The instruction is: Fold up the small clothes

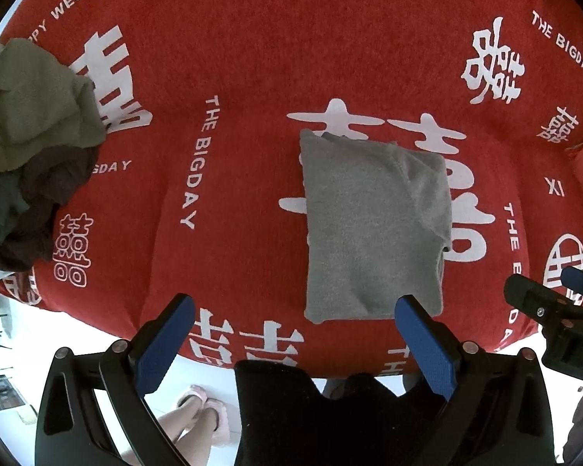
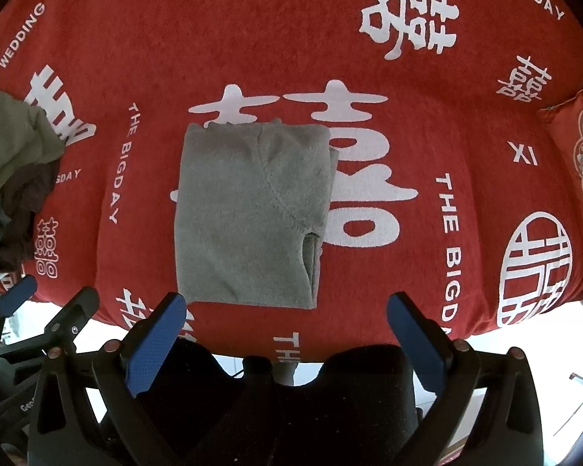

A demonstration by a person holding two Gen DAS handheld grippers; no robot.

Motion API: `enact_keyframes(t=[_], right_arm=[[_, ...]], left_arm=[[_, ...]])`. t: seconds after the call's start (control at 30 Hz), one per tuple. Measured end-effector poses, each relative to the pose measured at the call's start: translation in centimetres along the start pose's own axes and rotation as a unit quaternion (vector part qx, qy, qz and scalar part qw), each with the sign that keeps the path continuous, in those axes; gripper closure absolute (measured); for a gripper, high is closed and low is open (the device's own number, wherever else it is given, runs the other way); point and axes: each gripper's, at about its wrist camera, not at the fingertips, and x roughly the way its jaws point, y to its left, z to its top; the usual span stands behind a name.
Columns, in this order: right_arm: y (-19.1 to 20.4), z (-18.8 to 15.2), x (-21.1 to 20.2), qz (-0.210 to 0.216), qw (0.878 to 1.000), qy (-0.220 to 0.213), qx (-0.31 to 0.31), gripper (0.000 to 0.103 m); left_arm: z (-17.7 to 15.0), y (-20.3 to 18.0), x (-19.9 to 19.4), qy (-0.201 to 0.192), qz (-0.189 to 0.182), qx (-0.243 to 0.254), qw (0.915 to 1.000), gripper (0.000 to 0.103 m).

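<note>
A grey fleece garment [image 1: 373, 229] [image 2: 248, 217] lies folded into a flat rectangle on the red bed cover [image 1: 252, 77] [image 2: 369, 77]. My left gripper [image 1: 295, 310] hangs open just short of the garment's near edge, nothing between its blue pads. My right gripper [image 2: 287, 306] is open too, near the bed's front edge, with the garment's near edge between its fingers' line of sight but untouched. The right gripper's black body [image 1: 555, 310] shows at the right of the left wrist view; the left gripper's body [image 2: 39, 318] shows at the left of the right wrist view.
A heap of unfolded clothes [image 1: 27, 147] [image 2: 11, 171], olive, brown and teal, lies at the bed's left edge. A red patterned cushion [image 2: 579, 155] sits at the right. Below the bed's front edge are white floor and a person's legs in pink slippers [image 1: 202, 411].
</note>
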Motion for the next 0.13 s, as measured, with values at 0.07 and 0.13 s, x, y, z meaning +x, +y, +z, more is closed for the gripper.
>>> enact_keyframes(t=[0.07, 0.13], right_arm=[[0.02, 0.04, 0.03, 0.000, 1.000, 0.001, 0.000, 0.000], [0.04, 0.01, 0.04, 0.000, 1.000, 0.000, 0.000, 0.000]], left_arm=[[-0.03, -0.11, -0.18, -0.009, 0.001, 0.008, 0.9999, 0.000], [0.00, -0.26, -0.28, -0.012, -0.003, 0.013, 0.9998, 0.000]])
